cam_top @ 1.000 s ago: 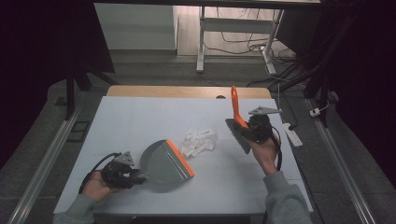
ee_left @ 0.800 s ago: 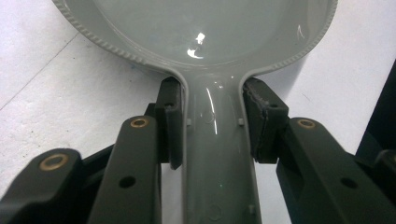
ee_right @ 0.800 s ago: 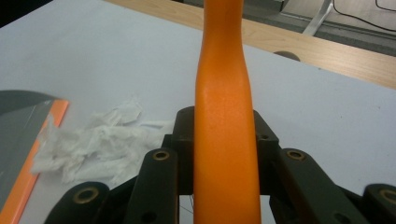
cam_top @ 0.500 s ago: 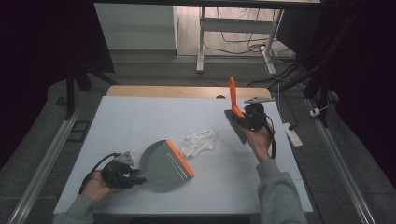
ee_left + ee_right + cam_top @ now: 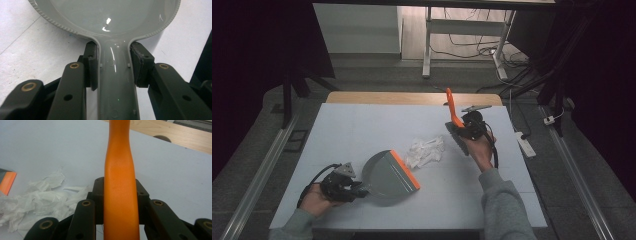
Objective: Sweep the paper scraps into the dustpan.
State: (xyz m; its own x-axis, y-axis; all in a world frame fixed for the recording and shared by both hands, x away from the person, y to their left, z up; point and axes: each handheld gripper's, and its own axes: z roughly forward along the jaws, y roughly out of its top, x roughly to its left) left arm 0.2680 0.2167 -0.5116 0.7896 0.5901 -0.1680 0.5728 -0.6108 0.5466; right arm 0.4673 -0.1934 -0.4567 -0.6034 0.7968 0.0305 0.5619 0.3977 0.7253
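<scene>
Left gripper (image 5: 362,189) clamped on dustpan (image 5: 389,172) handle, pan flat on table (image 5: 362,130) | right gripper (image 5: 460,131) clamped on brush (image 5: 453,112) handle | crumpled paper (image 5: 426,151) lies between | advice: brace pan, sweep low toward orange lip.

From my left gripper (image 5: 113,67) I look straight along the grey dustpan's handle (image 5: 116,85), which runs up the middle of the frame. My two black pads (image 5: 141,63) press on it from either side, just below where it widens into the dustpan's pan (image 5: 105,17). Pale tabletop (image 5: 32,50) lies underneath.
</scene>
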